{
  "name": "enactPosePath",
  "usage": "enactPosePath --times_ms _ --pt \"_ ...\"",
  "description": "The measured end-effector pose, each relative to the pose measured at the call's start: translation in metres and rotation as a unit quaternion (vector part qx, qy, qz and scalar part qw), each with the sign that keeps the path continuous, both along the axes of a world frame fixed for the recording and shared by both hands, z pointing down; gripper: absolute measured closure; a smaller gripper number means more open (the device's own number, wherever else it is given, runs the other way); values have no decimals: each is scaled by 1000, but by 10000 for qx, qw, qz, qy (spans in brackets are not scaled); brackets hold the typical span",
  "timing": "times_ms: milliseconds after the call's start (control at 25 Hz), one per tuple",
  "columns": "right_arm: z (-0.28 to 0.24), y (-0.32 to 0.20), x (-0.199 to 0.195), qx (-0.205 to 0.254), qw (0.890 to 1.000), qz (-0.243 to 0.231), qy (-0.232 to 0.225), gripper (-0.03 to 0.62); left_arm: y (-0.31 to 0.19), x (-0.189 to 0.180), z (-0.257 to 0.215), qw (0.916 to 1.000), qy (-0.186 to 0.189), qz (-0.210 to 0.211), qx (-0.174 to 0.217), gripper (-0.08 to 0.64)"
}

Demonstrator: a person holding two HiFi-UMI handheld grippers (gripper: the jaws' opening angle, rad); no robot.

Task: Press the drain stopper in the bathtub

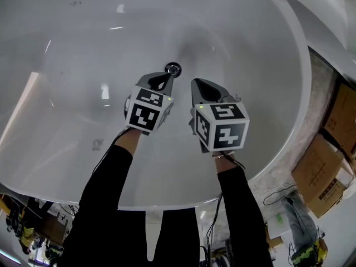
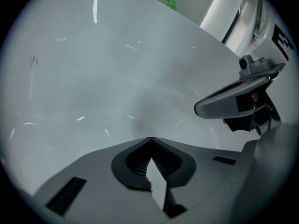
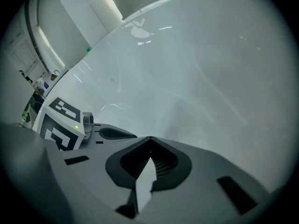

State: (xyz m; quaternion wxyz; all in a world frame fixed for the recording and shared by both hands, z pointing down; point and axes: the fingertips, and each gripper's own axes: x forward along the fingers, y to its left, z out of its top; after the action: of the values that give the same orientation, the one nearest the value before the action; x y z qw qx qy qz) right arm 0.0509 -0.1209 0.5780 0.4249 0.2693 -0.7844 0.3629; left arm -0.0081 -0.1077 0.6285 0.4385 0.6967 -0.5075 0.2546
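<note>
The left hand-held gripper (image 1: 165, 79), jaws pressed together on nothing, hovers with its tip just short of the round chrome drain stopper (image 1: 173, 68), which sits at the bottom of the glossy white bathtub (image 1: 67, 65). Closed jaws make one blunt point, and to my eye that is the sensible way to push a stopper down. The right gripper (image 1: 199, 84), likewise closed and empty, hangs just to its right, seemingly kept clear. Only the head view shows the stopper. Each gripper view gives the meeting jaw tips, bare tub wall and the neighbouring gripper.
</note>
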Motion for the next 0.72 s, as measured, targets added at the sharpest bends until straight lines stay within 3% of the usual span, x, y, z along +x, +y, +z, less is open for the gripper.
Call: enactPosePath --times_ms 200,400,720 --pt "25 1 3 -95 9998 -131 111 592 0 7 25 9999 -75 47 -93 555" --pt "45 1 5 -281 9995 74 119 592 0 16 52 9992 -249 288 -117 555" --pt "69 0 -3 -383 9992 -8 127 591 8 13 86 9992 -241 109 -313 555"
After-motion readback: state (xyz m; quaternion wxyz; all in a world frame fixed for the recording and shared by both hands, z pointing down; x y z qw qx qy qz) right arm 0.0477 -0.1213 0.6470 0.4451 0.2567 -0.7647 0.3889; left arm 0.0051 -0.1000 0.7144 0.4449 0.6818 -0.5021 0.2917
